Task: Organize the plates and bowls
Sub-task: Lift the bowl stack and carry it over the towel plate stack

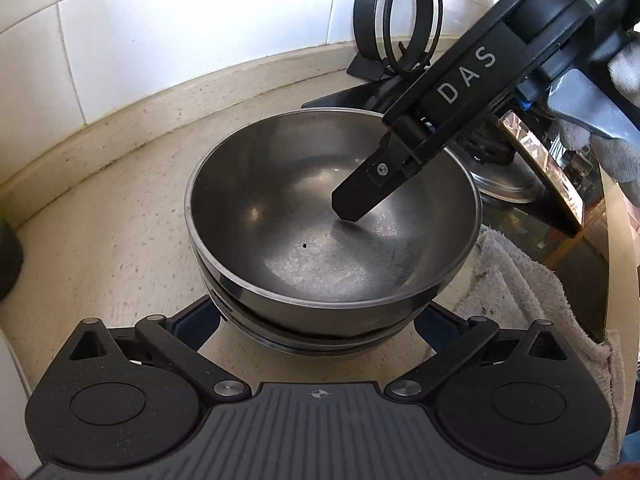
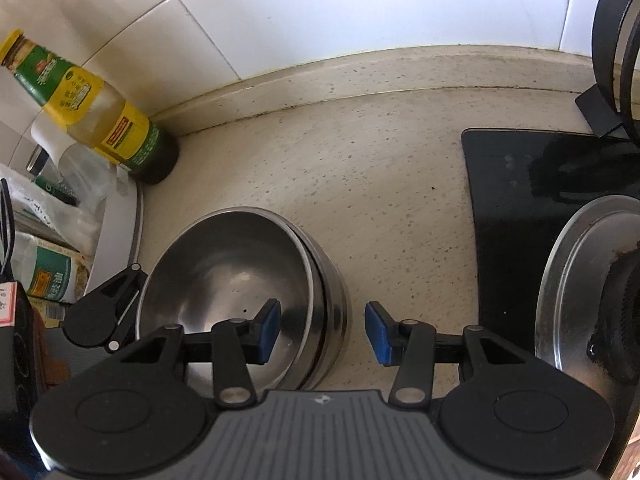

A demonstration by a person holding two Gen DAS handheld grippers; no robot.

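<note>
A stack of nested bowls [image 2: 240,300] sits on the worktop [image 2: 380,184], in front of the tiled wall [image 2: 320,8]. In the right wrist view a bottle [image 2: 96,108] stands in the corner behind and to the left of the stack, with packets [image 2: 52,276] in front of the bottle at the left edge. To the right of the stack lies a stove top [image 2: 508,208], which carries a round lid [image 2: 576,280] at its near side. A ring stand [image 1: 396,20] stands behind the stove top against the wall. In the left wrist view a towel [image 1: 520,280] lies just right of the stack. The right tool [image 2: 324,332] straddles the stack's right rim, 1 finger [image 1: 360,196] inside the top bowl. The left tool [image 1: 320,320] flanks the stack's near side.
</note>
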